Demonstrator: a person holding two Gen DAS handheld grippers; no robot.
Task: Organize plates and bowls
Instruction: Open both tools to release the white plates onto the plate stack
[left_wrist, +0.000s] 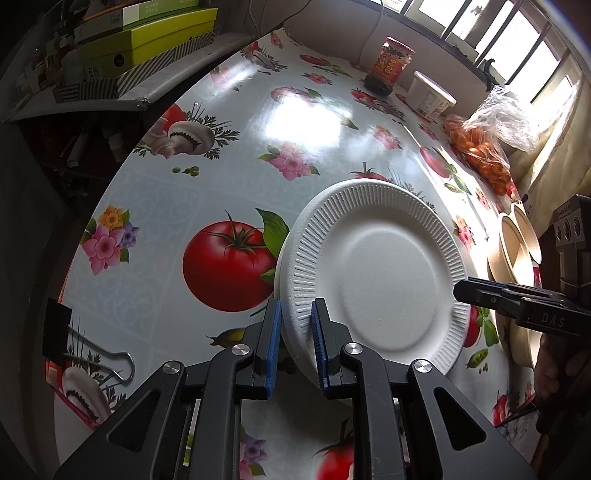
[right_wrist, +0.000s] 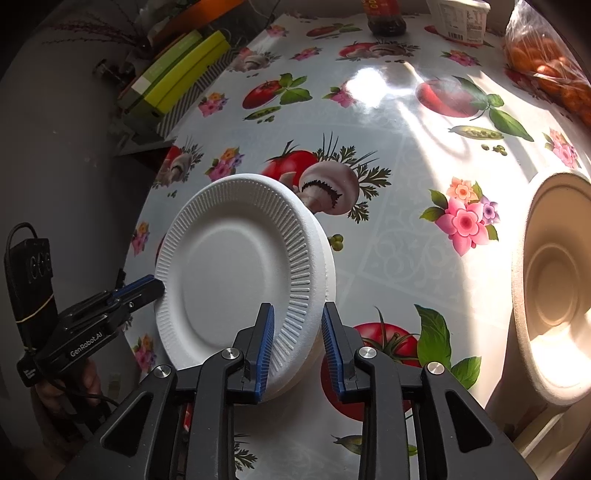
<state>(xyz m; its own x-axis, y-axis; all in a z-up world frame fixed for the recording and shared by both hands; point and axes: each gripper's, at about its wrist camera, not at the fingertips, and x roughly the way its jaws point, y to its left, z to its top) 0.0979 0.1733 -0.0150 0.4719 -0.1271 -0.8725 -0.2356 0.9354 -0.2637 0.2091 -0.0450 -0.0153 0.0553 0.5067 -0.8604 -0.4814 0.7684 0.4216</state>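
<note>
Two claws at one stack of white plates (left_wrist: 373, 273). Left claw (left_wrist: 297, 314): narrow, clamped on the stack's rim at its near-left edge. Right claw (right_wrist: 297, 325): narrow but slack; the opposite rim sits between its blue pads (right_wrist: 266, 339), the outer pad standing clear of the stack's edge.

Step in hand, by judgement: plates gathered into one pile on the bench (left_wrist: 229, 122); the right claw appears to be letting go. The next move calls for freeing both claws cleanly without dragging the pile, then turning to the bowls.

Count:
- Plates: one stack, at least two deep; exact number cannot be told.
- Bowls (right_wrist: 554, 291): tan, two or three, overlapping at the bench's right edge, well apart from the plates.
- Jar (left_wrist: 389, 66): one.
- Tub (left_wrist: 432, 94): one.
- Bag of oranges (left_wrist: 484, 147): one.
- Binder clip (left_wrist: 59, 328): one.
</note>
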